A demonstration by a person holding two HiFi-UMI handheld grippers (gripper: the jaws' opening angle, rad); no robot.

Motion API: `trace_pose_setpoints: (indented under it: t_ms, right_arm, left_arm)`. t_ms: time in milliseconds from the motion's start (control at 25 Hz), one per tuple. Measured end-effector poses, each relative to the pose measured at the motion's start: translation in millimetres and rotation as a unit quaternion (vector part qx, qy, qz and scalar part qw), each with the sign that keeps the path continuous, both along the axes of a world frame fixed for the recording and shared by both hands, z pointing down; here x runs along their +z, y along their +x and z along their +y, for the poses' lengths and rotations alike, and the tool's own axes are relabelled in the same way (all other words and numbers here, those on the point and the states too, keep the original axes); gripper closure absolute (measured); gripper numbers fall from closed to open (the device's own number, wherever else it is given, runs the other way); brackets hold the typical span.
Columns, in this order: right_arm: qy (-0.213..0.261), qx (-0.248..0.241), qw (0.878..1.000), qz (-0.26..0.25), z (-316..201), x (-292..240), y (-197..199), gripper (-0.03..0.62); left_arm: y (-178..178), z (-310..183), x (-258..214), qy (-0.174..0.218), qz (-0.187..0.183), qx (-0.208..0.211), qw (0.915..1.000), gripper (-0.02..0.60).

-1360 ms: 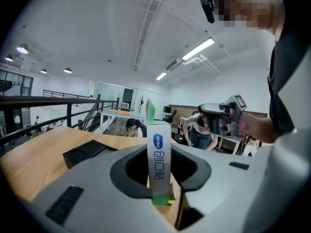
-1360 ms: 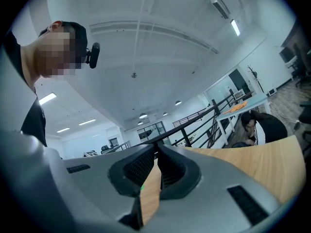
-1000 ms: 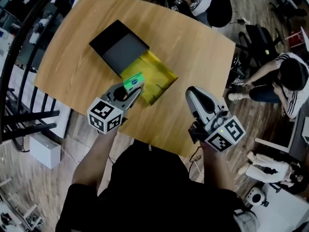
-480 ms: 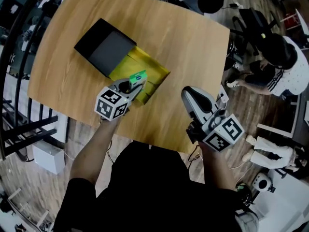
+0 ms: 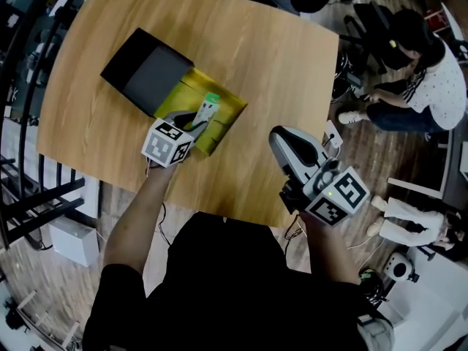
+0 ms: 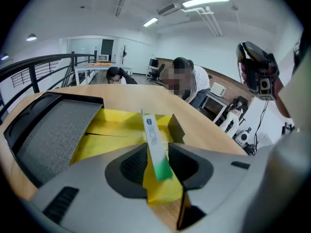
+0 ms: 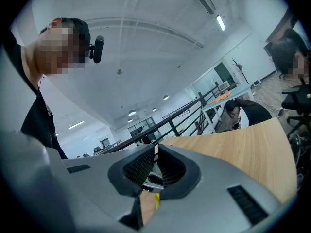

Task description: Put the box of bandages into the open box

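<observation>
The box of bandages [image 5: 208, 106], slim, white with a green end, stands tilted over the near wall of the open yellow box [image 5: 225, 110]. It sits between the jaws of my left gripper [image 5: 200, 117], which are opening, so the pads no longer clamp it. In the left gripper view the box of bandages [image 6: 154, 144] leans between the jaws above the yellow box's interior [image 6: 114, 130]. The black lid [image 5: 142, 72] lies folded back to the far left. My right gripper [image 5: 281, 142] hovers near the table's front edge, shut and holding nothing [image 7: 156, 152].
The wooden table [image 5: 278, 64] ends close in front of me. A black railing [image 5: 29, 57] runs along its left side. People sit on chairs beyond the far right corner [image 5: 417, 57]. A white box [image 5: 73, 236] rests on the floor at the left.
My left gripper carried the box of bandages forward over the yellow box, and the box now stands steeper between the jaws. The right gripper stayed about where it was.
</observation>
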State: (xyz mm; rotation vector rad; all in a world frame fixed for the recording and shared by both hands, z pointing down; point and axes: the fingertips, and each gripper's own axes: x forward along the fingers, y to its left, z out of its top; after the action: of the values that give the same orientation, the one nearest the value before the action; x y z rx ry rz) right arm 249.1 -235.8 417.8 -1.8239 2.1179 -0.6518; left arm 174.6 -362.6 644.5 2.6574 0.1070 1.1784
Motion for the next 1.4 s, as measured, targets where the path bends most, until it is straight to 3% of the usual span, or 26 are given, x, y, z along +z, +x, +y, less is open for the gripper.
trace_pose_setpoints:
  t_ms: [320, 600, 800, 1040, 1200, 1400]
  right_arm:
    - [0.004, -0.002, 1.000, 0.008, 3, -7, 4, 0.554]
    - [0.028, -0.016, 0.999, 0.019, 1, -25, 2, 0.554]
    - [0.052, -0.038, 0.997, 0.031, 2, -42, -3, 0.554]
    - [0.085, -0.077, 0.992, 0.046, 3, -64, -15, 0.556]
    - [0.086, -0.086, 0.991, 0.061, 0, -66, -18, 0.556]
    - [0.080, -0.087, 0.990, 0.075, -4, -74, -24, 0.557]
  left_arm:
    - [-9, -32, -13, 0.049, 0.003, -0.042, 0.9979, 0.414]
    - [-24, -42, -60, 0.093, 0.066, -0.089, 0.9895, 0.407]
    - [-33, -23, -121, 0.108, 0.154, -0.105, 0.9764, 0.413]
    - [-50, 3, -187, 0.141, 0.226, -0.122, 0.9562, 0.419]
    - [-69, 10, -216, 0.140, 0.256, -0.152, 0.9442, 0.425]
    - [-103, 12, -239, 0.143, 0.272, -0.175, 0.9355, 0.428]
